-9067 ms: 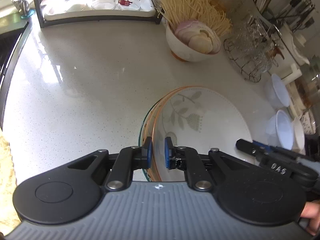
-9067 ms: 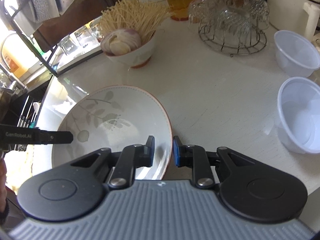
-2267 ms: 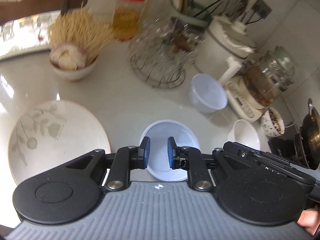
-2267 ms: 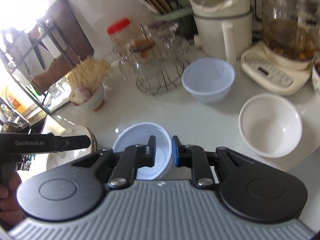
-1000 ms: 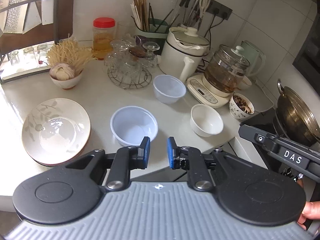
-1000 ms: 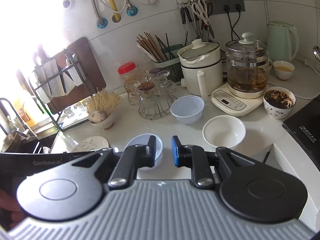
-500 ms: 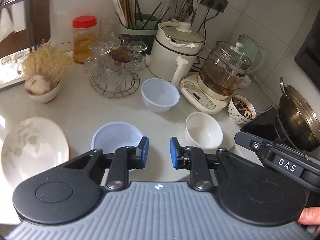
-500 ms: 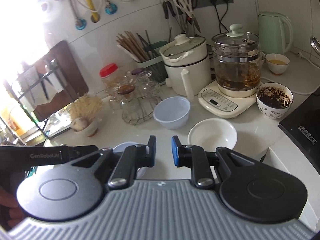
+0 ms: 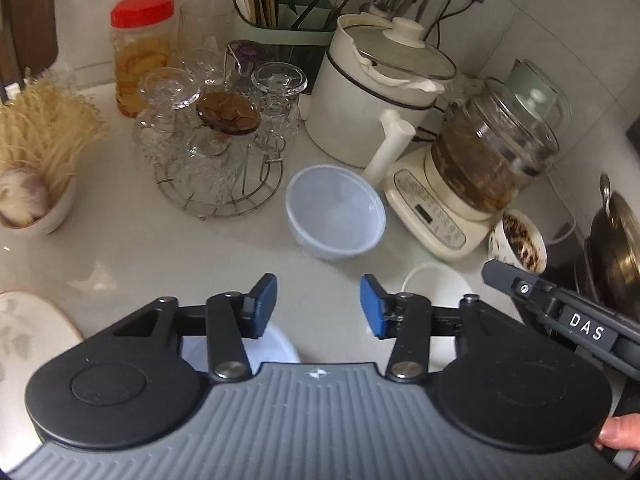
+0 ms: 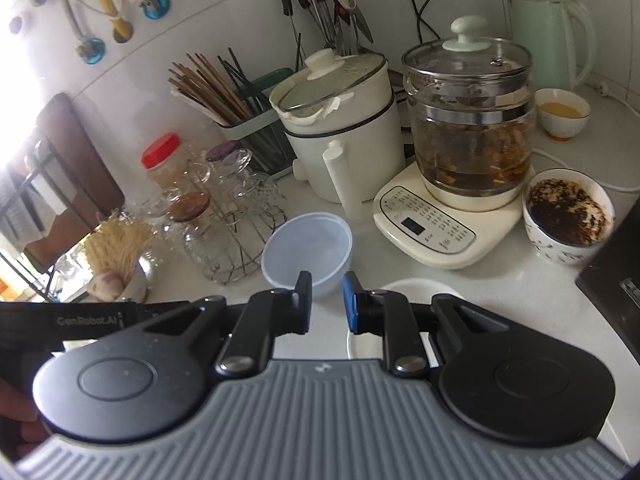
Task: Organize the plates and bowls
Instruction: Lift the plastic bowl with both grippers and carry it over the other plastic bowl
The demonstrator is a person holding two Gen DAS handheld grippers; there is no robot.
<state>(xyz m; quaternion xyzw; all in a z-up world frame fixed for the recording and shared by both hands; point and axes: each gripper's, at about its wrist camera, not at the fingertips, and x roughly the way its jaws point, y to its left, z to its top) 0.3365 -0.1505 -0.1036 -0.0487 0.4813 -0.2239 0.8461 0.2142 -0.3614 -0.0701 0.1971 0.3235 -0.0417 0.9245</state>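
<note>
At the left edge of the left view a leaf-patterned plate lies on the surface. The left claw gapes wide, empty, below a plastic bowl. The right claw stands narrowly apart, empty, just above a white bowl.

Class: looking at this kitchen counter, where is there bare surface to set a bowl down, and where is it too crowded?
Bare counter lies between the glass rack, translucent plastic bowl and floral plate. It is crowded along the wall: cooker pot, glass kettle and tea-leaf cup.
</note>
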